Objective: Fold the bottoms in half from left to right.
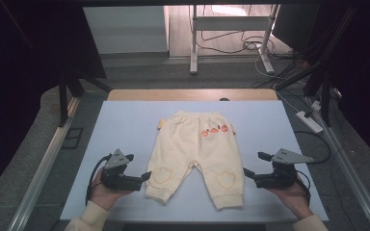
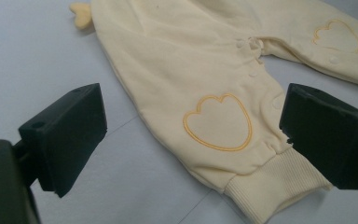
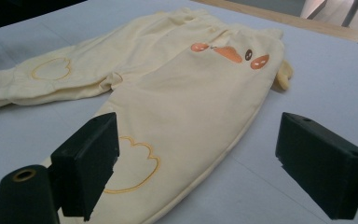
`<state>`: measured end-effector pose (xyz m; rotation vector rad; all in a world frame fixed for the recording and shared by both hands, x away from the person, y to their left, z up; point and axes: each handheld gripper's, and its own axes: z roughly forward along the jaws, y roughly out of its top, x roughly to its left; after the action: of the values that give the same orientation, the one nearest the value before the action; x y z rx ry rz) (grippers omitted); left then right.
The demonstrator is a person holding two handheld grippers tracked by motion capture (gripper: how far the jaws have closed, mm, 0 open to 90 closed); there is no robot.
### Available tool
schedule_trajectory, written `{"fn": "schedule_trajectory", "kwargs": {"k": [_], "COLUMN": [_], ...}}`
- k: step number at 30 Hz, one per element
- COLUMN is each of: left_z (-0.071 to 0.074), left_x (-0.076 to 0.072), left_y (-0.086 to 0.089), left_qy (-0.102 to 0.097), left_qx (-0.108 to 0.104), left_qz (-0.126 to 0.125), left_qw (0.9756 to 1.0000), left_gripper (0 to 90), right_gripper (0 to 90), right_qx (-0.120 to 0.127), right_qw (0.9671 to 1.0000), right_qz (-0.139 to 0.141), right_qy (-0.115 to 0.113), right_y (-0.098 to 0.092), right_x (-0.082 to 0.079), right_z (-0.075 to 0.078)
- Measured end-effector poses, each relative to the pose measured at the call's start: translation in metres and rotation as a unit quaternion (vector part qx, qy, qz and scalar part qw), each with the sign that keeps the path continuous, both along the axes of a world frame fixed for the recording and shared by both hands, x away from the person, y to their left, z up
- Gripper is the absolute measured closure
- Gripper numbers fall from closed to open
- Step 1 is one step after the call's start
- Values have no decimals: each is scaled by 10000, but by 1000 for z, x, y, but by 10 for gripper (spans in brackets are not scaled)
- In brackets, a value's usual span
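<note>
A pair of cream-yellow baby trousers (image 1: 192, 149) lies flat on a pale mat (image 1: 120, 125), waist at the far side and both legs toward me. Each knee has a stitched heart, and an orange motif (image 1: 214, 130) sits near the waist. My left gripper (image 1: 137, 167) is just left of the left leg's cuff, open, with nothing pinched. In the left gripper view the heart patch (image 2: 219, 122) and ribbed cuff (image 2: 265, 186) lie between its spread jaws. My right gripper (image 1: 255, 163) is just right of the other leg, open. In the right gripper view the trousers (image 3: 200, 93) stretch ahead.
The mat covers a wooden table whose far edge (image 1: 192, 94) shows. A white power strip (image 1: 309, 121) and cables lie on the floor at the right. Metal frame legs (image 1: 193, 43) stand beyond the table. Bare mat surrounds the trousers on both sides.
</note>
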<state>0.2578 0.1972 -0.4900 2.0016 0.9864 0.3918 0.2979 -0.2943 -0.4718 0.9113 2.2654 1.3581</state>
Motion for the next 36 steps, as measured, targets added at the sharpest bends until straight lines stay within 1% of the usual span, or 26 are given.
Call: {"fn": "schedule_trajectory", "kwargs": {"k": [4,6,11,19,27,32,36], "left_z": [0,-1,-1,0,0,0,0], "left_x": [0,1,0,2,4,4,4], "left_y": [-1,-1,1,1,3,3,5], "left_qy": [18,51,28,-22,-7,16,9], "left_qx": [11,67,35,33,16,32,0], "left_qz": [-26,-6,0,-55,7,27,68], "left_qw": [10000,10000,10000,10000,10000,10000,10000], "left_gripper": [76,78,79,81,86,88,91], "right_gripper": [142,143,144,146,147,147,148], "right_qx": [-45,-94,-125,-91,-25,-32,-32], "right_qw": [10000,10000,9999,9999,9999,9999,9999], "right_qz": [-3,-13,-36,-31,-93,-53,49], "right_qy": [36,28,48,77,109,126,124], "right_y": [1,1,2,1,2,4,10], "right_x": [-1,0,0,-1,0,0,1], "right_z": [-2,-2,-4,-4,-5,-5,-6]}}
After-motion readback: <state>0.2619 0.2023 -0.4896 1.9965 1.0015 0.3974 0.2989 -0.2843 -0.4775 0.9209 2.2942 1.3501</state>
